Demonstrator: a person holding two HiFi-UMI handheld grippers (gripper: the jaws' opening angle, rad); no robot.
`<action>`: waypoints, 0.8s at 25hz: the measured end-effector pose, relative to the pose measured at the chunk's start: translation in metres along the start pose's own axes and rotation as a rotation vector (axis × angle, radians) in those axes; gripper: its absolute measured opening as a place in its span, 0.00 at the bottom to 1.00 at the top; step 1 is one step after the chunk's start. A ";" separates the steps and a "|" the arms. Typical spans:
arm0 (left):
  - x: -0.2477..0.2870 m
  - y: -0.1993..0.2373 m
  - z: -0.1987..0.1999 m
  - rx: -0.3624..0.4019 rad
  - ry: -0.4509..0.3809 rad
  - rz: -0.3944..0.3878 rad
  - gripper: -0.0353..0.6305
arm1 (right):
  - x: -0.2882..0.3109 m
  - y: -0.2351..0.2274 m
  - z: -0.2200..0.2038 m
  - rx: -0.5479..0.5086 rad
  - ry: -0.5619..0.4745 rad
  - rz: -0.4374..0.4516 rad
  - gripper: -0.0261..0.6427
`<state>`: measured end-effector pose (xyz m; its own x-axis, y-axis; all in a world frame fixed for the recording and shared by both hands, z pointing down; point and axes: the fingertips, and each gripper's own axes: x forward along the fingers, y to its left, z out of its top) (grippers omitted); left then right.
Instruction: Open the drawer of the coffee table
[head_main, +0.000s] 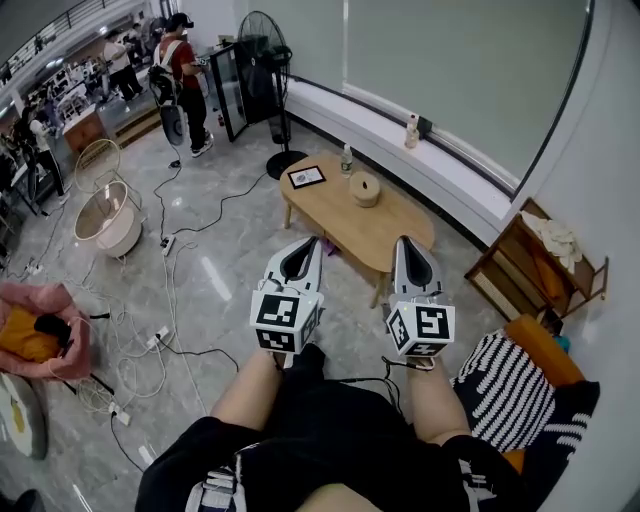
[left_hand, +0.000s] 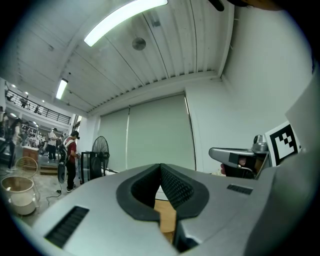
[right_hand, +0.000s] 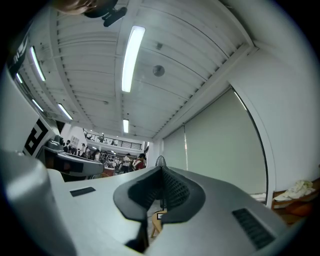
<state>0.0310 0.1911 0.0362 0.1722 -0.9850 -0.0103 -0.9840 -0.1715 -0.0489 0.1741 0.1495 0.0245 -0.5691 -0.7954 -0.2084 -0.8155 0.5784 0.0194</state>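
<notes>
The oval wooden coffee table stands ahead of me on the marble floor, carrying a framed card, a bottle and a round woven pot. No drawer front shows from this angle. My left gripper is held short of the table's near edge, jaws shut and empty. My right gripper hangs beside it, over the table's near right part, also shut and empty. In the left gripper view a strip of the wooden table shows under the closed left gripper. The right gripper points slightly upward.
A standing fan and a black cabinet are beyond the table. A wooden side shelf stands at right by a striped cushion. Cables, a white bassinet and a pink bag lie left. People stand far off.
</notes>
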 end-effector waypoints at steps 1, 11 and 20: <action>0.008 0.003 0.000 0.008 -0.005 -0.004 0.08 | 0.006 -0.004 -0.003 0.000 -0.003 -0.005 0.06; 0.112 0.035 -0.014 0.022 0.005 -0.062 0.08 | 0.087 -0.048 -0.037 -0.002 0.015 -0.056 0.06; 0.243 0.095 -0.013 0.017 0.028 -0.138 0.08 | 0.218 -0.093 -0.062 -0.011 0.049 -0.118 0.06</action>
<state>-0.0216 -0.0645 0.0415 0.3039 -0.9524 0.0255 -0.9502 -0.3049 -0.0651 0.1191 -0.0891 0.0374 -0.4732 -0.8660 -0.1617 -0.8781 0.4784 0.0081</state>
